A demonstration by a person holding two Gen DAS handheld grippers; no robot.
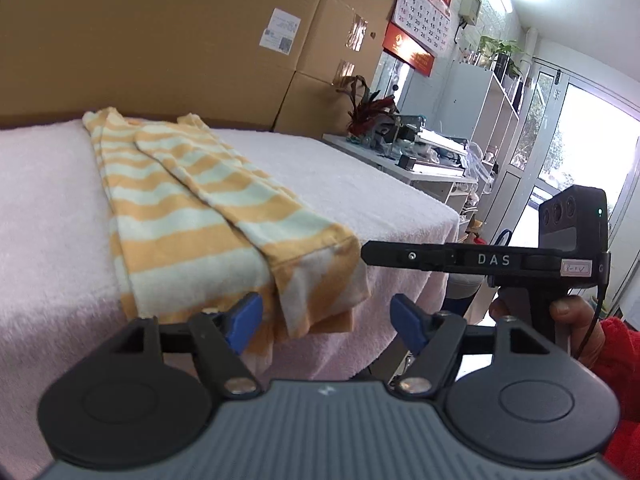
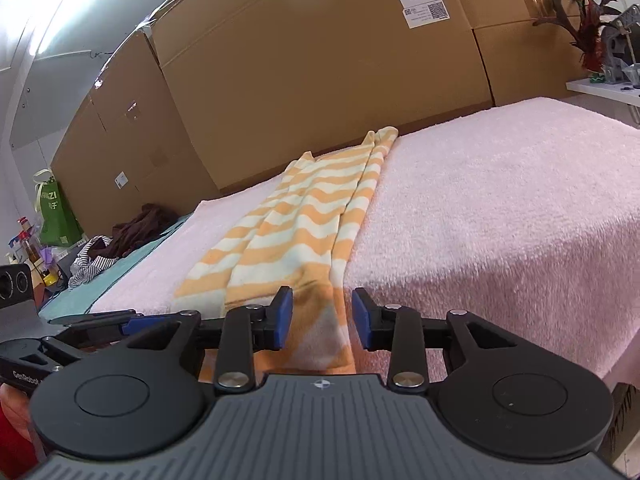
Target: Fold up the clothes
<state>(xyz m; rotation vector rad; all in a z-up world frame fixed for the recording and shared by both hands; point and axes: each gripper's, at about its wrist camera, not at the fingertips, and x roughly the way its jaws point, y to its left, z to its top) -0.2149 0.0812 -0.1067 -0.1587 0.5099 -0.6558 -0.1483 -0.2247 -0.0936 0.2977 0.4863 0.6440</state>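
Observation:
An orange-and-white striped garment (image 1: 208, 216) lies folded into a long strip on the pink towel-covered table (image 1: 360, 184). Its near end droops over the front edge. My left gripper (image 1: 326, 322) stands open at that edge, and the hanging corner is between its blue pads (image 1: 244, 320), untouched. From the right, the right gripper's black fingers (image 1: 440, 258) reach in level, their tips beside the garment's corner. In the right wrist view the garment (image 2: 304, 216) runs away from me. My right gripper (image 2: 322, 318) is open with the hanging end between its pads. The left gripper (image 2: 120, 326) shows at the lower left.
Tall cardboard boxes (image 1: 160, 40) wall off the table's far side. A white desk with clutter (image 1: 424, 152) and a red-leaved plant (image 1: 368, 108) stand to the right. Dark and striped clothes (image 2: 120, 236) are piled on a teal cloth at the left. A red sleeve (image 1: 624, 360) holds the right gripper.

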